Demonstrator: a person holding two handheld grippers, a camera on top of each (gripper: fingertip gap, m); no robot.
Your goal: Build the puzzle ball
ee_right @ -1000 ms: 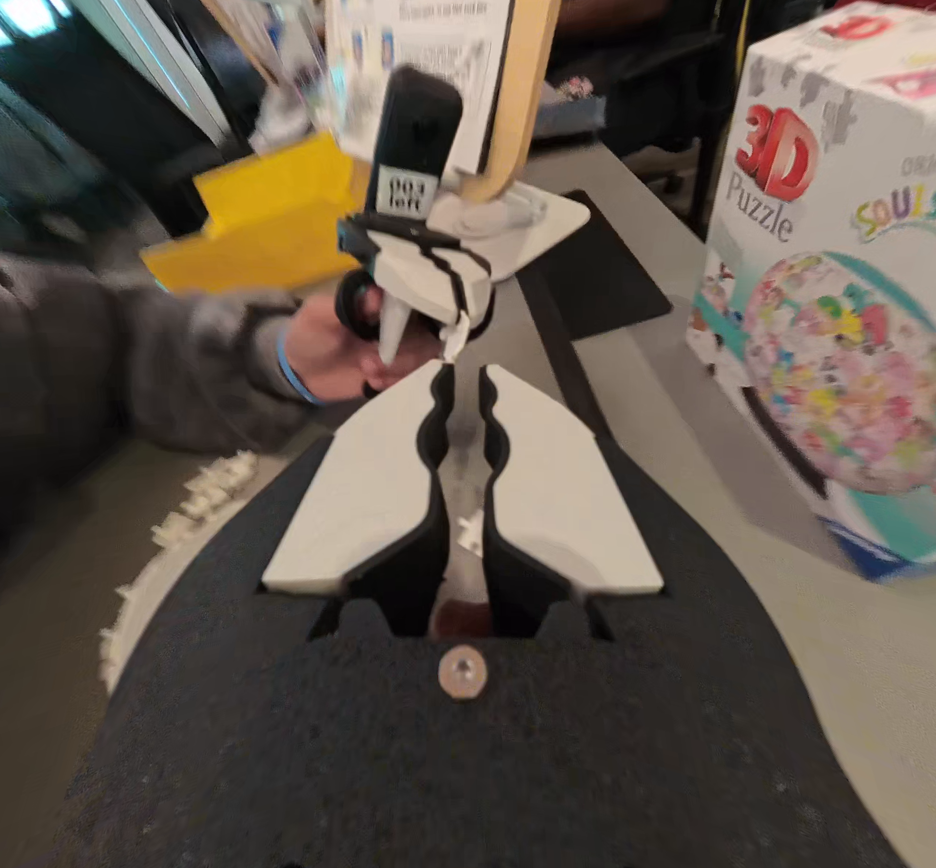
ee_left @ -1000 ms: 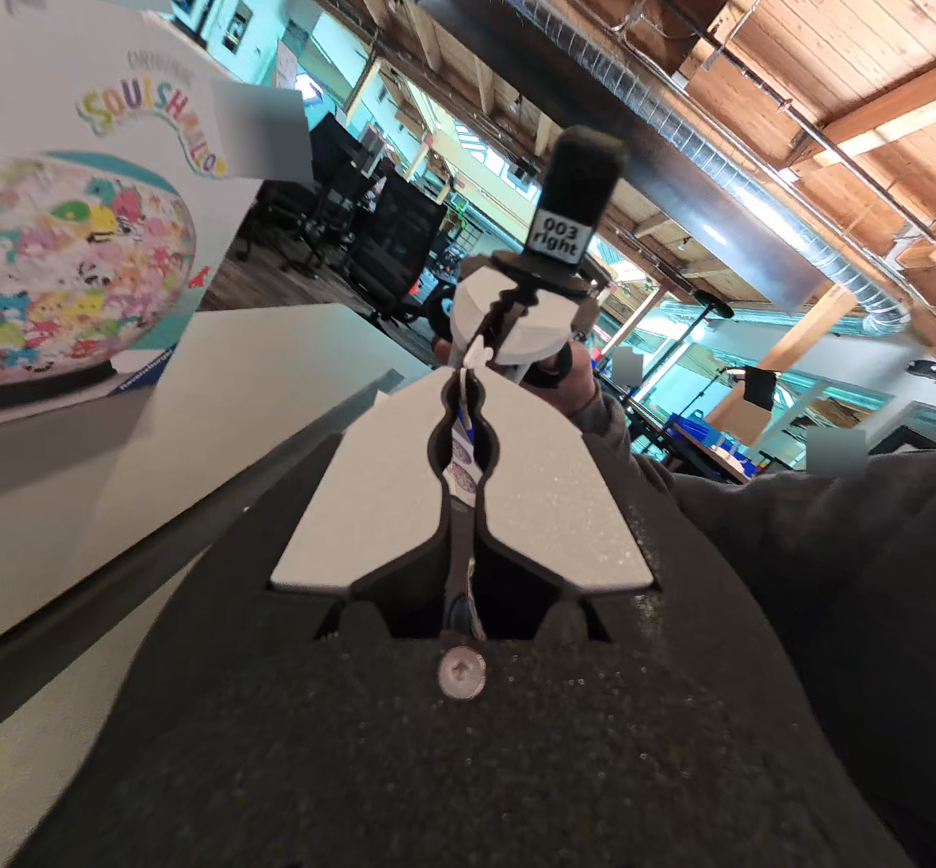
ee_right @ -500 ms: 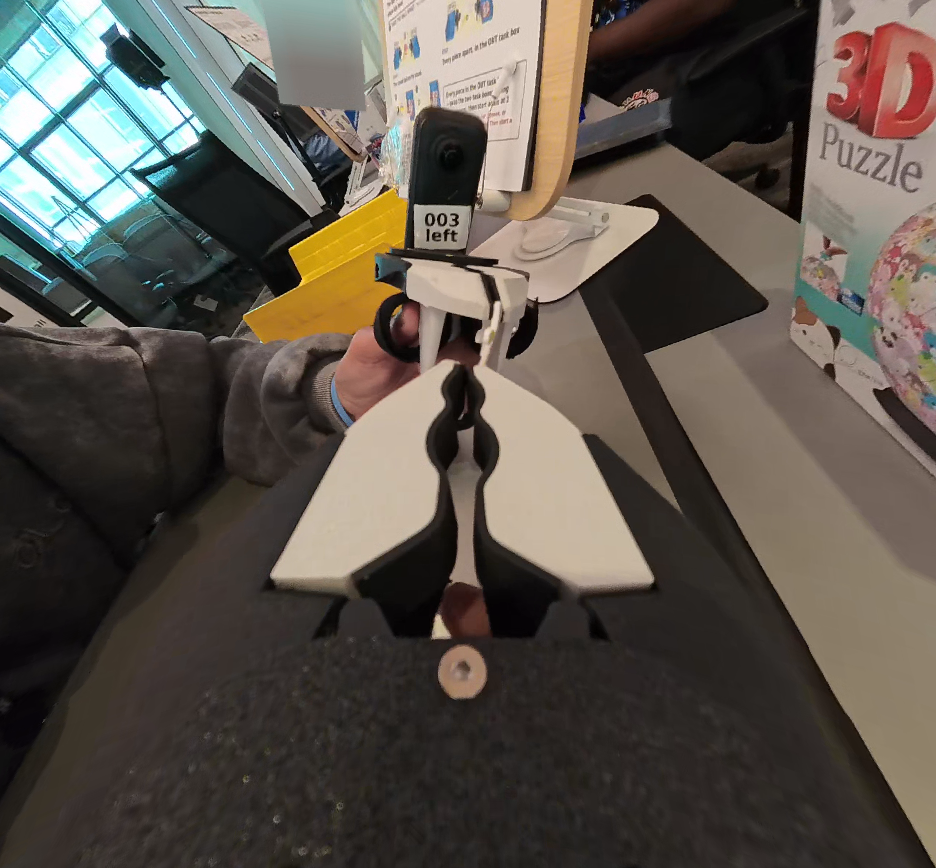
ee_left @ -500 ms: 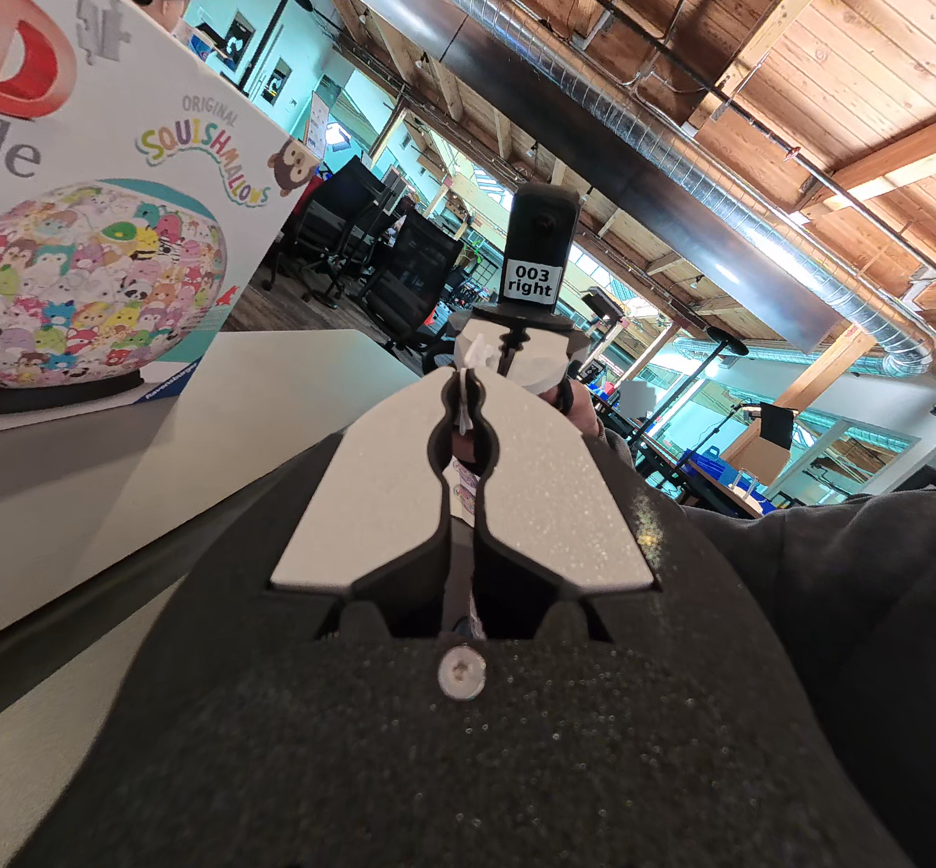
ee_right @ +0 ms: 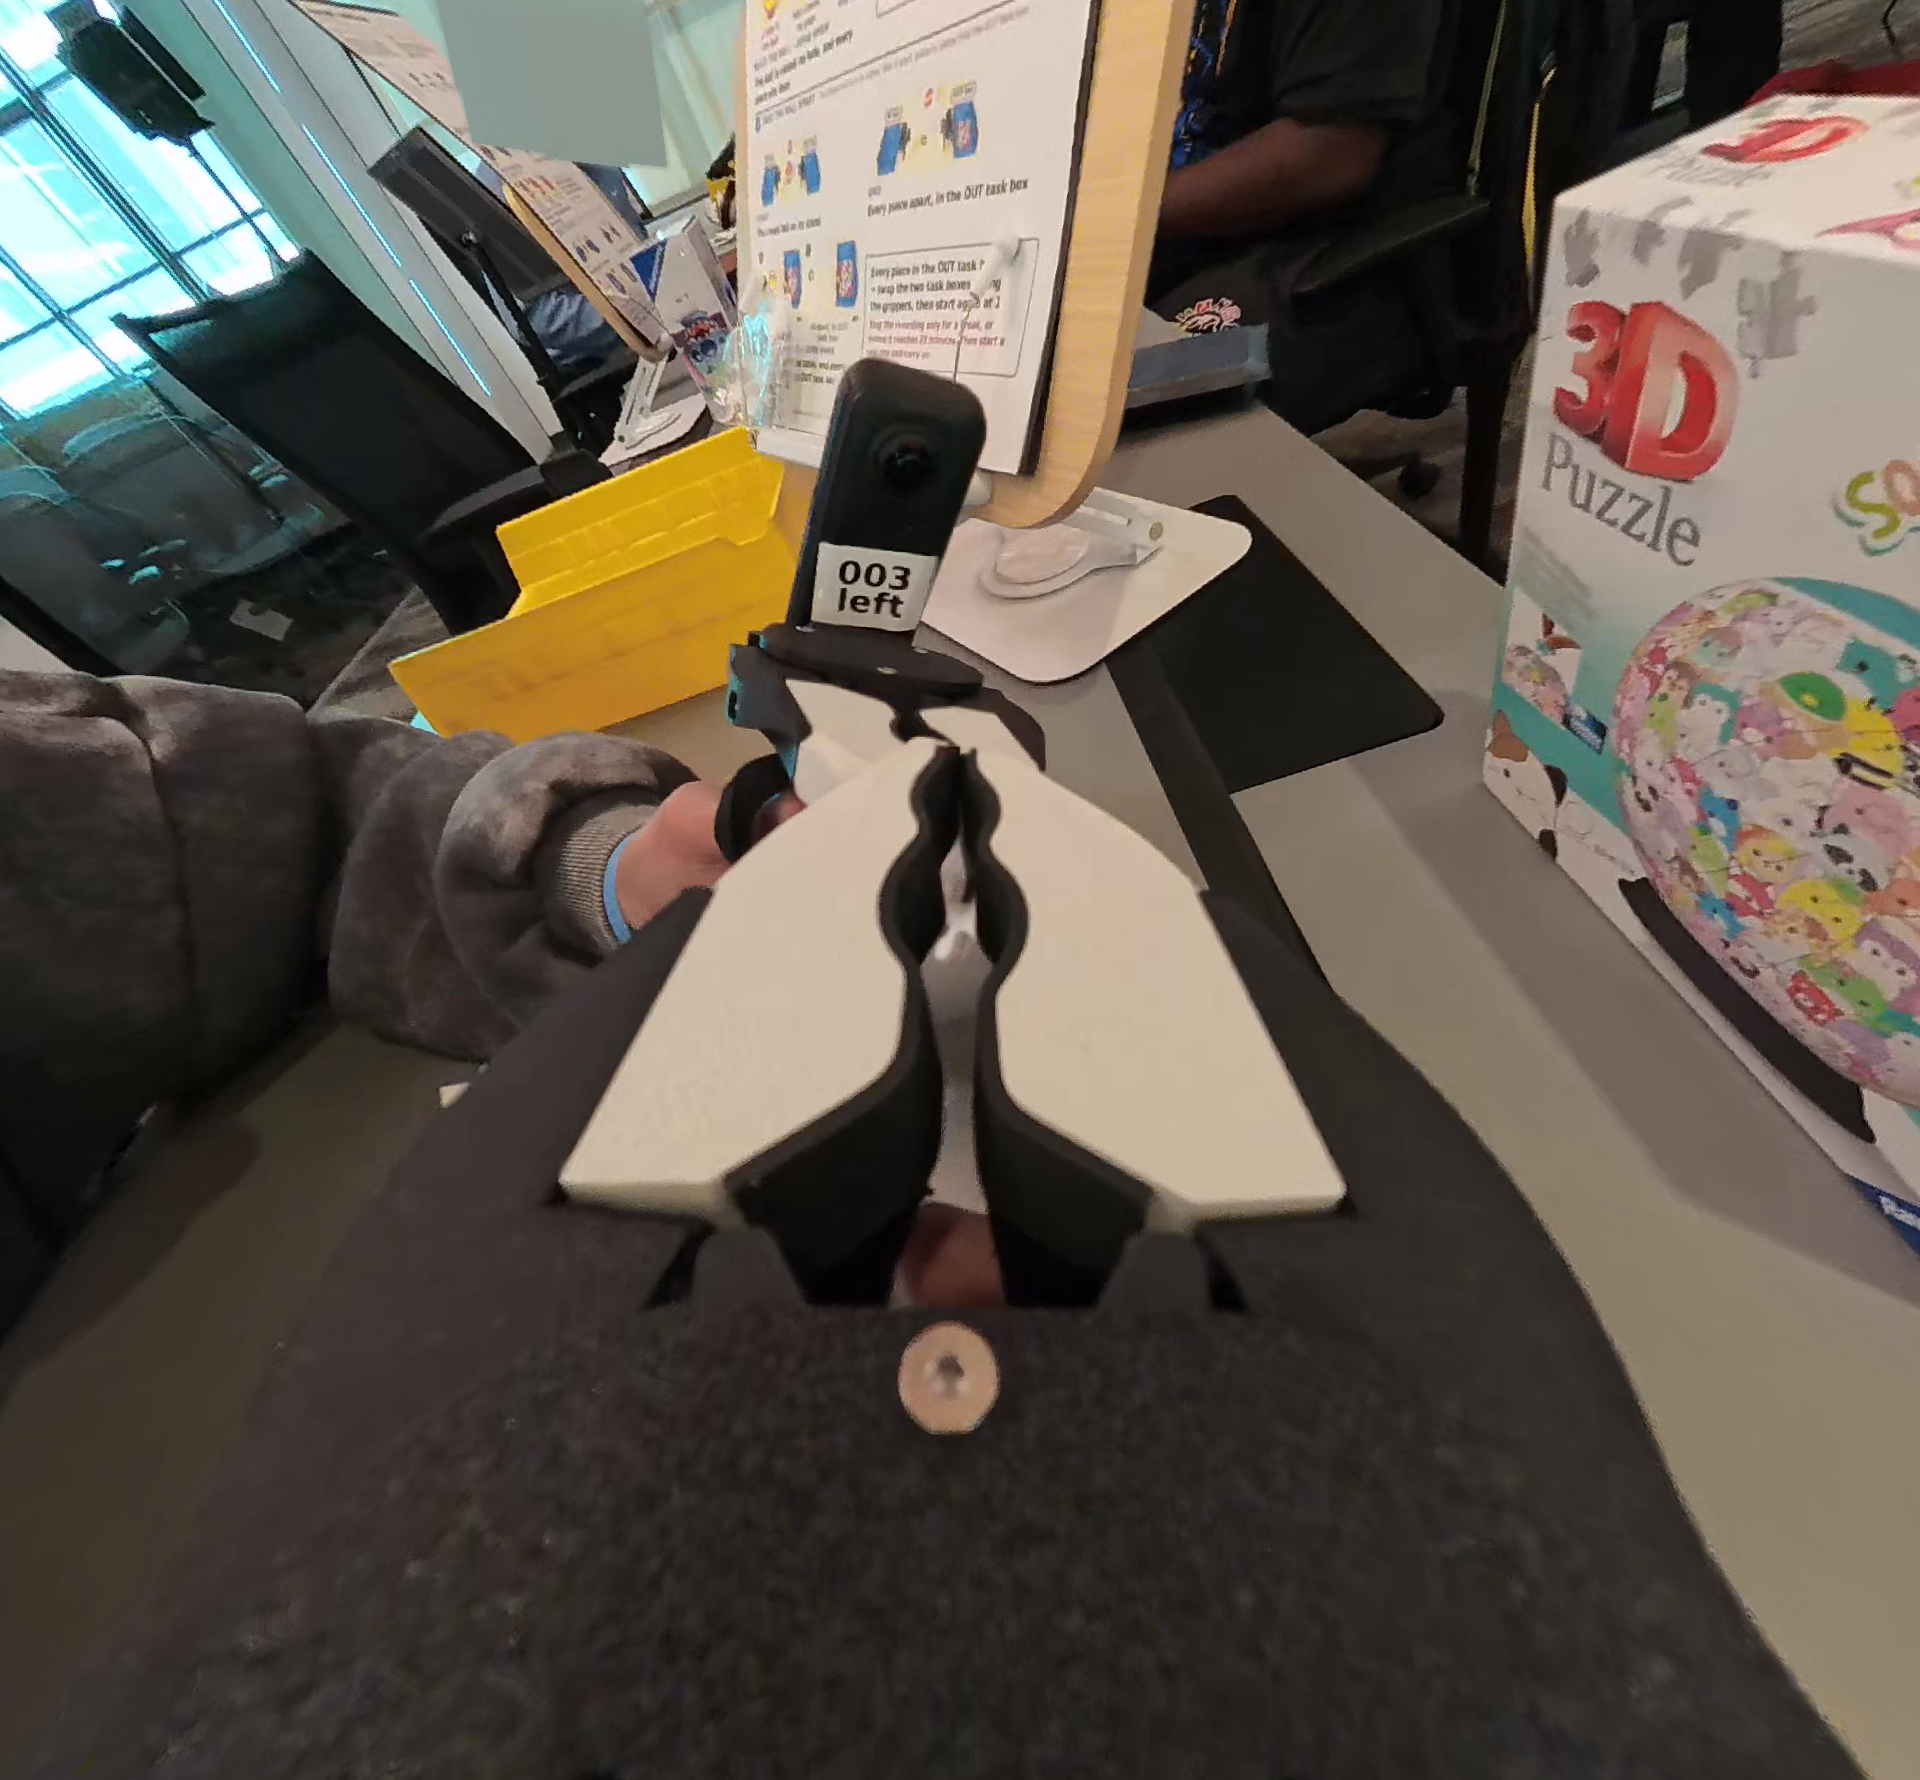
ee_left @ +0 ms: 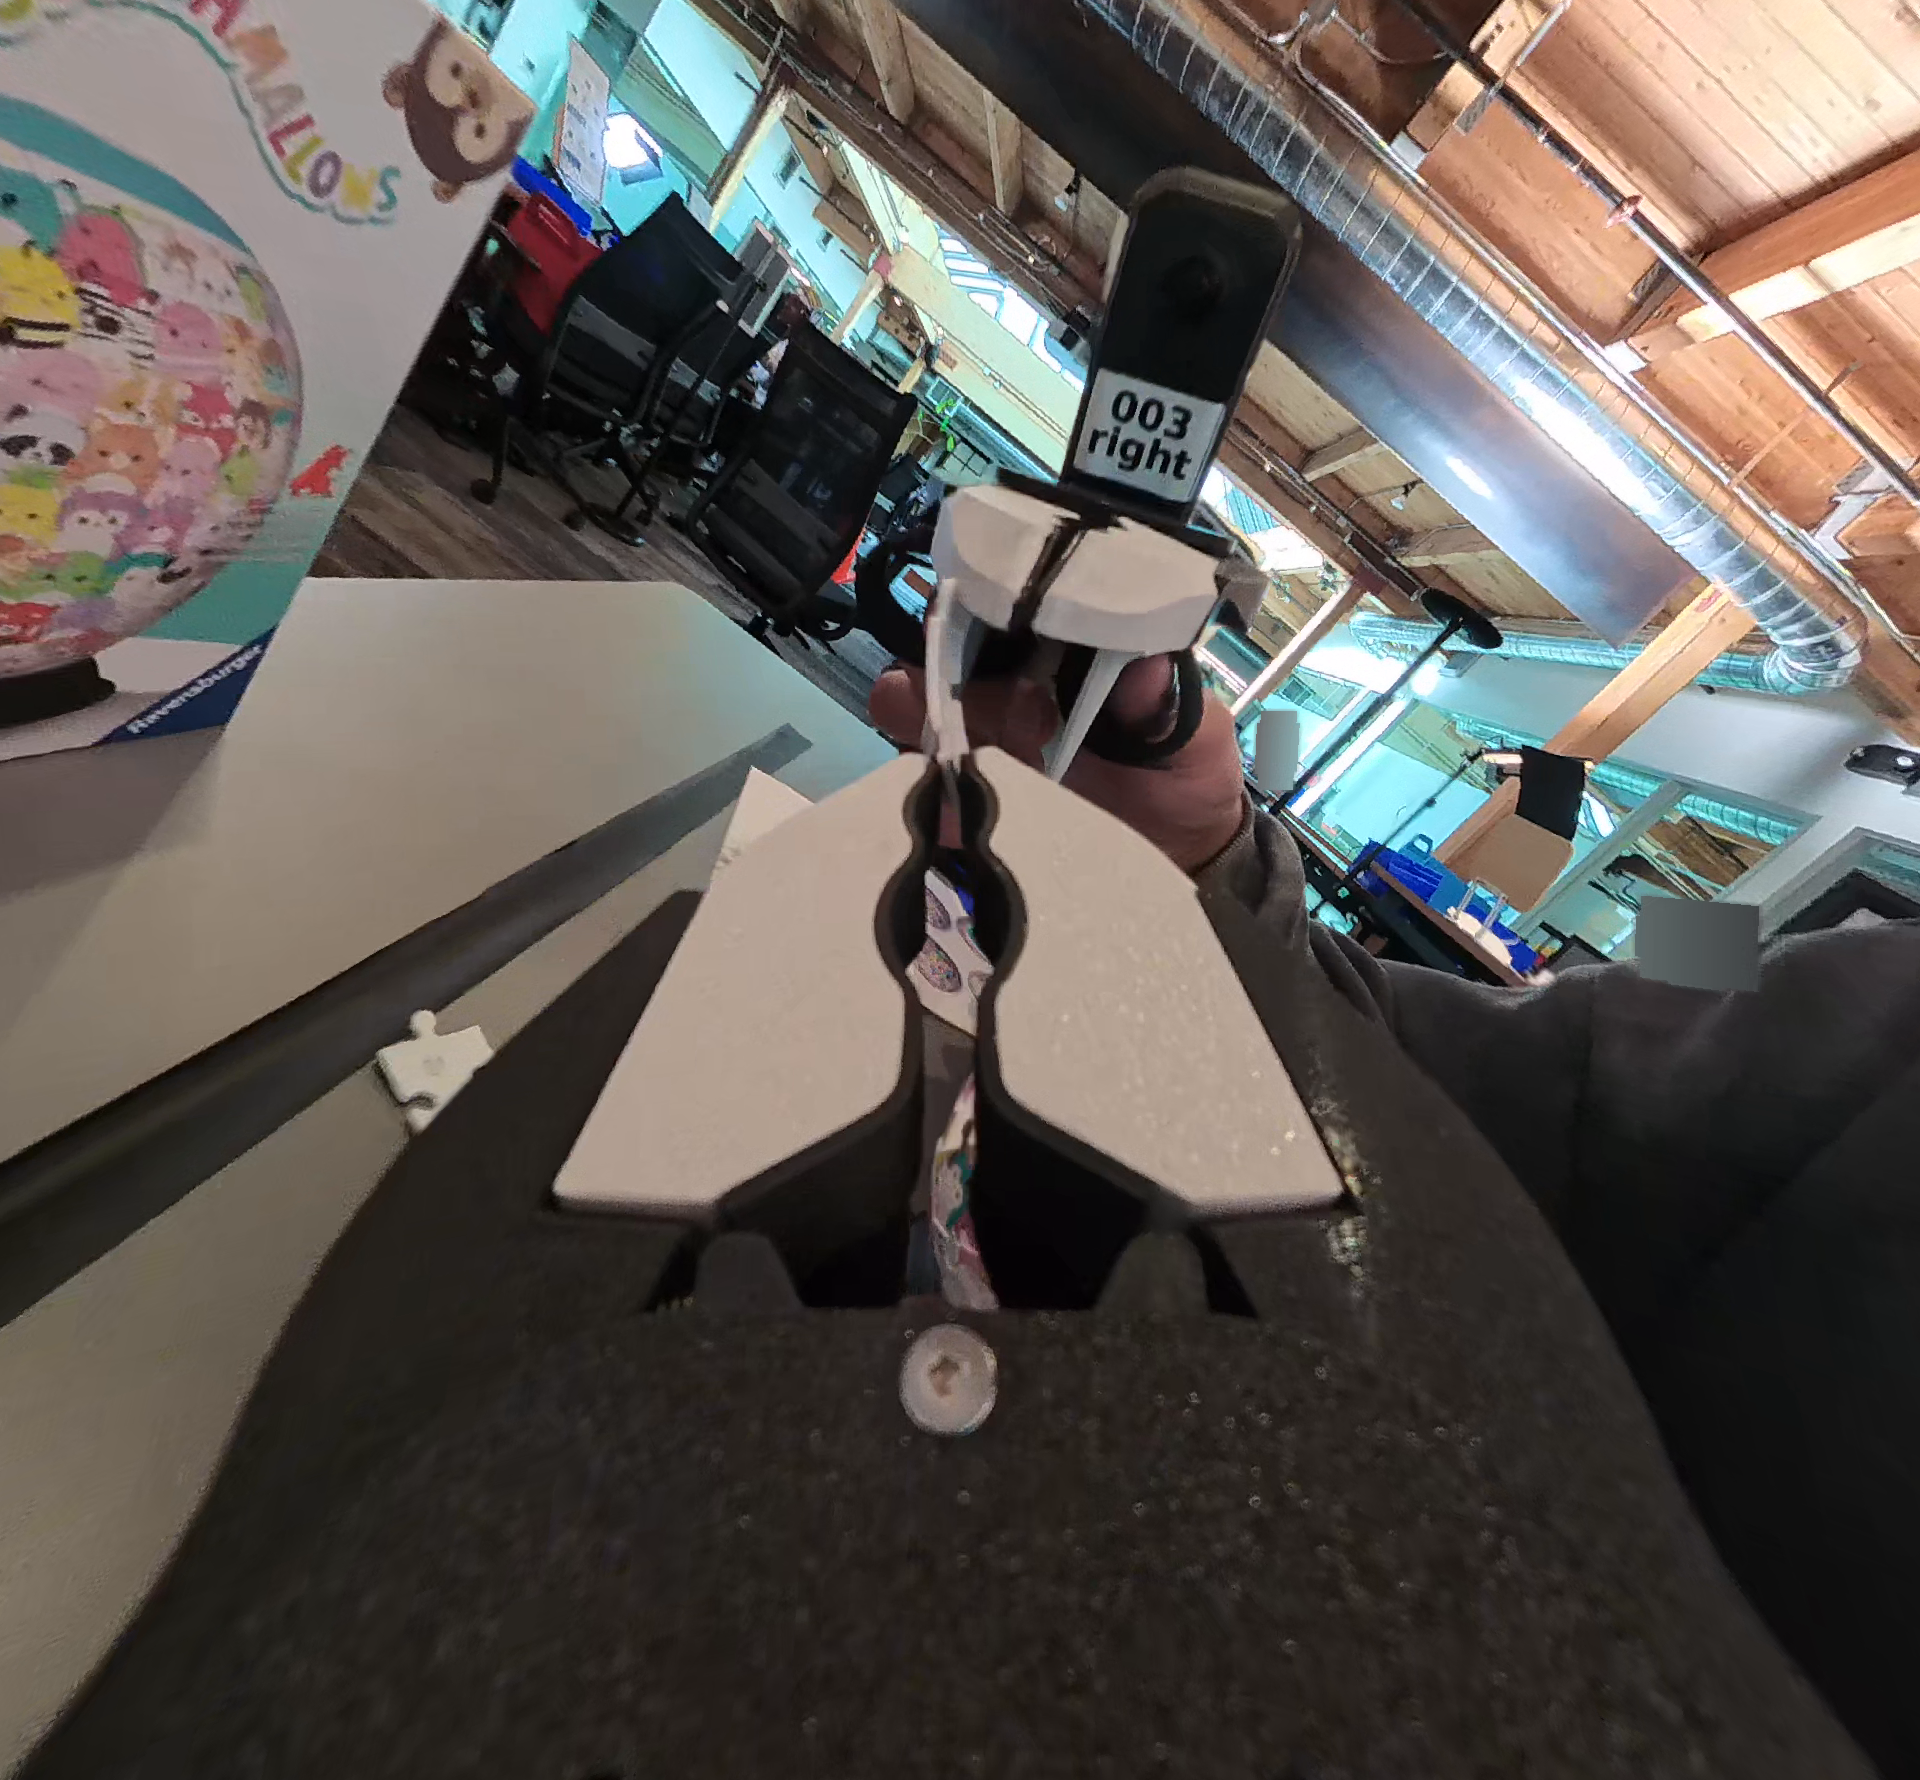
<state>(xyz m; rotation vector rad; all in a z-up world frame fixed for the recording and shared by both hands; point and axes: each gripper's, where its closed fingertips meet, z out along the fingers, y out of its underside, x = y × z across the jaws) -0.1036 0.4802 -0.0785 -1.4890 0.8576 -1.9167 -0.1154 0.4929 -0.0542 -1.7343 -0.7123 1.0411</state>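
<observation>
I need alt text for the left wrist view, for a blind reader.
The left gripper is shut on a colourful puzzle piece, tip to tip with the right gripper. A puzzle box stands on the table.

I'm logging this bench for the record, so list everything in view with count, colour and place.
puzzle box: one, white with a colourful ball picture, right side of the table
loose puzzle piece: one, white, flat on the table left of the left gripper
held puzzle pieces: count unclear, colourful print, between the left gripper's fingers
yellow bin: one, far left of the table
instruction board: one, wood-edged, on a white stand
black mat: one, beside the stand
table: one, grey
office chairs: several, black, background
left gripper: shut on the pieces
right gripper: shut on a white piece
</observation>
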